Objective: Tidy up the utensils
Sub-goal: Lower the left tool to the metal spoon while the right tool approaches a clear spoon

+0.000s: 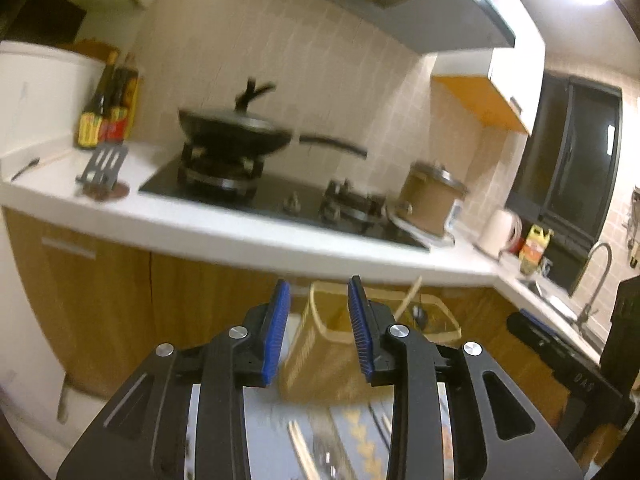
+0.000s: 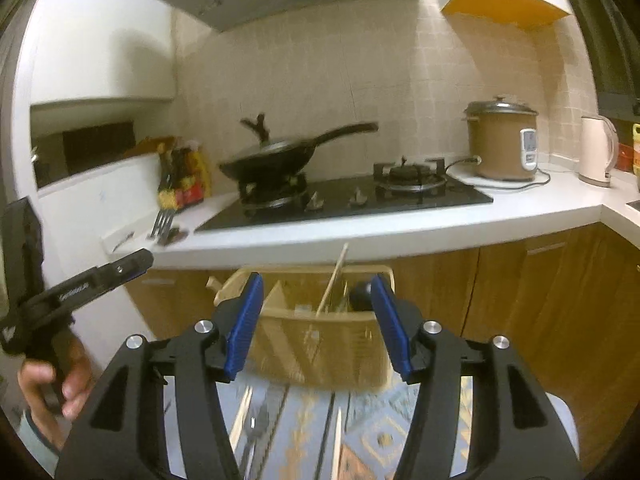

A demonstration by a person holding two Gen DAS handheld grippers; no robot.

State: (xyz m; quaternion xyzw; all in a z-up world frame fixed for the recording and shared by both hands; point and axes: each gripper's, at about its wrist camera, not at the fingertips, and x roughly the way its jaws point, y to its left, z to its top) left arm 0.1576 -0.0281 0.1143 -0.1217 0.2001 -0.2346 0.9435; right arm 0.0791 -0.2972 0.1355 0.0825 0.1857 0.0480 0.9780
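I hold both grippers level before the basket [image 2: 320,344]; left gripper [image 1: 318,328] and right gripper [image 2: 316,324] gape wide, empty, touching nothing.

Right gripper [image 2: 316,320] over holder, fingers apart, empty.
Tan holder [image 2: 320,344] on patterned cloth [image 2: 372,436], chopstick [image 2: 332,284] leaning inside. Chopsticks lie loose below. Left gripper [image 2: 96,276] at left edge, in hand [image 2: 56,380].

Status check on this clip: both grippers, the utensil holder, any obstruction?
Left gripper open, empty. Right gripper open, empty. Utensil holder ahead, chopsticks standing inside; more chopsticks loose on the patterned mat. No obstruction seen.
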